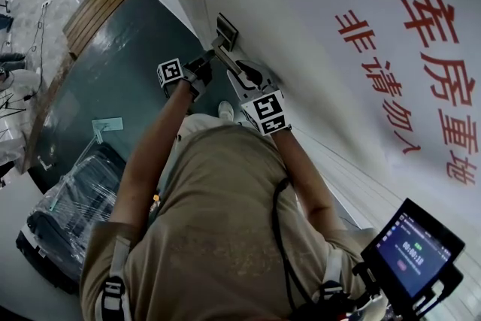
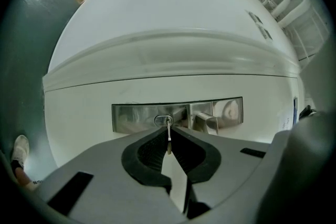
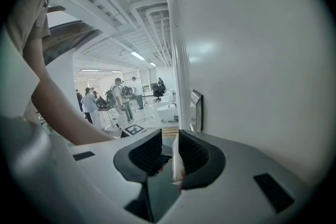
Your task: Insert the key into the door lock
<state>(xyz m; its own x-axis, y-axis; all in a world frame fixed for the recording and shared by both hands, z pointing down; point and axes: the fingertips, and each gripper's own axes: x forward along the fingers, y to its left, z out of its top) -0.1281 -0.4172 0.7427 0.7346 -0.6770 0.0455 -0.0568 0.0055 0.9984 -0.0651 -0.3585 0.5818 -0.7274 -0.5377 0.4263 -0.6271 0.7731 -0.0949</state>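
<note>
The left gripper (image 2: 168, 130) is squeezed tight on the key (image 2: 168, 139). You can see this just below the middle of the left gripper view. The key is a thin metal strip that sticks out from between the two black pads. Its tip sits right at the little oval keyhole (image 2: 163, 120) in the shiny lock plate (image 2: 134, 117) on the white door (image 2: 173, 23). I cannot tell how far in the tip has gone. The door handle (image 2: 208, 122) is just to the right of the keyhole.

The right gripper (image 3: 169, 136) has its jaws a little bit apart. I cannot see it holding anything. In the right gripper view it points along the door, with the lock plate's edge just above it. In the head view it is close beside the left gripper, near the middle of the frame.

I think the key is small, light and hard. It will not bend easily, but it is smooth metal, so it could slip or twist between the pads. The best place to hold it is by its flat, wide end, with the long thin part left free. The gripper seems to hold it that way. The key should stay straight and line up with the slot. If it tilts, it may jam or scrape the plate.
</note>
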